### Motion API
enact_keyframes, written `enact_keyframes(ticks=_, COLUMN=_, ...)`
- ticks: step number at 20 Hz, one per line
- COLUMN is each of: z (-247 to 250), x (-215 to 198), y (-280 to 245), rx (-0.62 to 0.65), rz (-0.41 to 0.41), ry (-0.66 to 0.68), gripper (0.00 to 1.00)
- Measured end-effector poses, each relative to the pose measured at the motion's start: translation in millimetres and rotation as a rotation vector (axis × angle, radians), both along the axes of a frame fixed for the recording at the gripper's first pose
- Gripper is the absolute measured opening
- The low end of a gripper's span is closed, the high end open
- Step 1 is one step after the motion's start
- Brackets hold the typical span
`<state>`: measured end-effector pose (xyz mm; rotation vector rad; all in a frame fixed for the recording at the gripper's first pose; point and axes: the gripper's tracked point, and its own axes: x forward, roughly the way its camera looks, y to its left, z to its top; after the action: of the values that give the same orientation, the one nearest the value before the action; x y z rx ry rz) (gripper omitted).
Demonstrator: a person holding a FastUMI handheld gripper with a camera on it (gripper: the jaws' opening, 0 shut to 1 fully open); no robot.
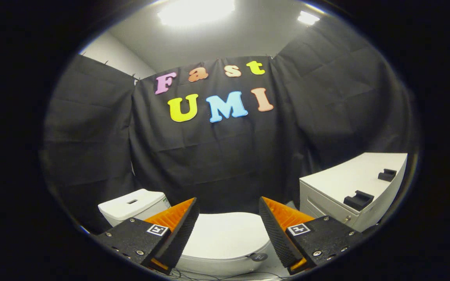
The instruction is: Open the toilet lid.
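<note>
A white toilet stands low ahead of me, its lid (225,234) lying flat and closed between and beyond my two fingers. The white tank (133,205) sits behind the left finger, with a small slot on its top. My gripper (229,205) hovers above the lid, open, with a wide gap and nothing between the fingers. A small dark round tag (259,256) sits at the lid's near right edge, beside the right finger.
A white cabinet (350,183) stands to the right of the toilet, with two black holders (358,200) on its top and a drawer knob on its front. Black cloth walls close in behind and at both sides. Thin cables lie on the floor below the toilet.
</note>
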<state>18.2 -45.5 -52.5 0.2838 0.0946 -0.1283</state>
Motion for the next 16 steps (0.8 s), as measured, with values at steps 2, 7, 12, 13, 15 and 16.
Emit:
enact_keyframes(ticks=2, z=-9, x=6, y=-9, rx=0.061, rz=-0.025, ry=0.010, gripper=0.95)
enact_keyframes(ticks=7, z=-52, x=19, y=-25, rx=0.244, rz=-0.083, ry=0.033, gripper=0.96)
enact_keyframes(ticks=12, z=-97, x=27, y=-32, rx=0.391, rz=-0.113, ry=0.085, gripper=0.96)
enact_keyframes(ticks=13, z=-106, x=28, y=-34, rx=0.422, rz=-0.126, ry=0.094, gripper=0.95)
enact_keyframes(ticks=15, z=-125, x=27, y=-36, rx=0.475, rz=-0.159, ry=0.118, gripper=0.96)
enact_keyframes(ticks=16, z=-134, x=25, y=-36, rx=0.497, rz=-0.176, ry=0.128, gripper=0.96)
